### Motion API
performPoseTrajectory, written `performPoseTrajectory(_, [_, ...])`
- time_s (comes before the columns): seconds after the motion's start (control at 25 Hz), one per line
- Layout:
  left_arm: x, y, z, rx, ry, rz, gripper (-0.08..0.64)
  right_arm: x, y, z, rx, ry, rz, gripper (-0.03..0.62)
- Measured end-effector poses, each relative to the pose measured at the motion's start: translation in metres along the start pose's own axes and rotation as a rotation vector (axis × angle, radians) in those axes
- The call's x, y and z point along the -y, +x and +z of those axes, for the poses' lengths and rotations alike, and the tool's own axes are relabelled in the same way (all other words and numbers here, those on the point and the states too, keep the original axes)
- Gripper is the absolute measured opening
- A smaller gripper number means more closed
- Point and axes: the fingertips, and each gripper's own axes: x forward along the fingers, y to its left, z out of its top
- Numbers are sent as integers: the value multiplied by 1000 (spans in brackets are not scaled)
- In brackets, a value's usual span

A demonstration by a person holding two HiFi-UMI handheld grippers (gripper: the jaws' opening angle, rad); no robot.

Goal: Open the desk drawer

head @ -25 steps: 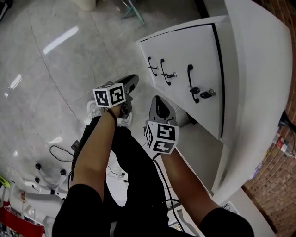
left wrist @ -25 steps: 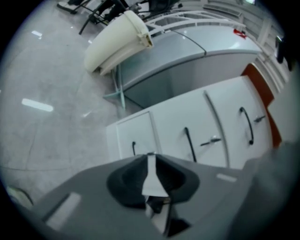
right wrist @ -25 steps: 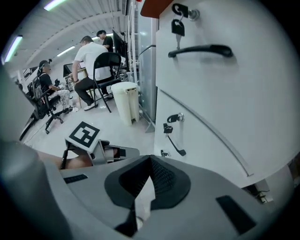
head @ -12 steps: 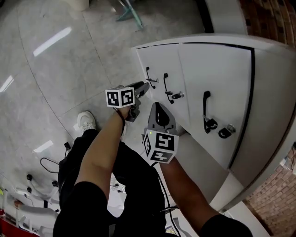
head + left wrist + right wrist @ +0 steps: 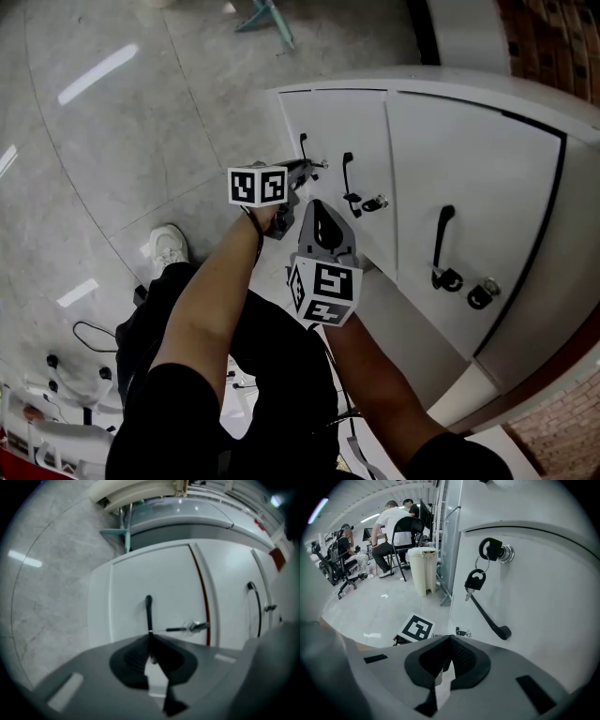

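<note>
While the right gripper [image 5: 317,206] hangs nearest the person, jaws together on nothing, the left gripper [image 5: 150,637] reaches ahead to the desk drawer [image 5: 131,583]. Its jaws have just been closing and seem, through the blur, to pinch the lower end of the black handle [image 5: 149,611]. Just beyond, a key [image 5: 194,626] sits in the lock of the drawer, which looks closed.

White drawer fronts [image 5: 487,159], black handle [image 5: 148,609], grey marbled floor [image 5: 112,141], red-brown brick wall [image 5: 562,431]

White desk drawer [image 5: 129,588], farthest of three, shut flush (key [image 5: 194,627] sticking out); black bar handle [image 5: 149,611] on front.
</note>
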Motion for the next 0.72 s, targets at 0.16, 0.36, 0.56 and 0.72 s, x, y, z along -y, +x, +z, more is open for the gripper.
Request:
performPoseTrajectory(0.16, [0, -2, -1, 13, -60, -8, 11, 2, -1, 4, -3, 4, -6, -2])
performPoseTrajectory(0.36, [-7, -24, -1, 14, -58, 23, 11, -3, -11, 2, -24, 25, 12, -2])
performPoseTrajectory(0.56, [-20, -68, -6, 9, -69, 97, 9, -13, -20, -3, -44, 31, 30, -2])
performPoseTrajectory(0.72, [-31, -102, -9, -1, -76, 158, 9, -22, -25, 2, -31, 21, 49, -2])
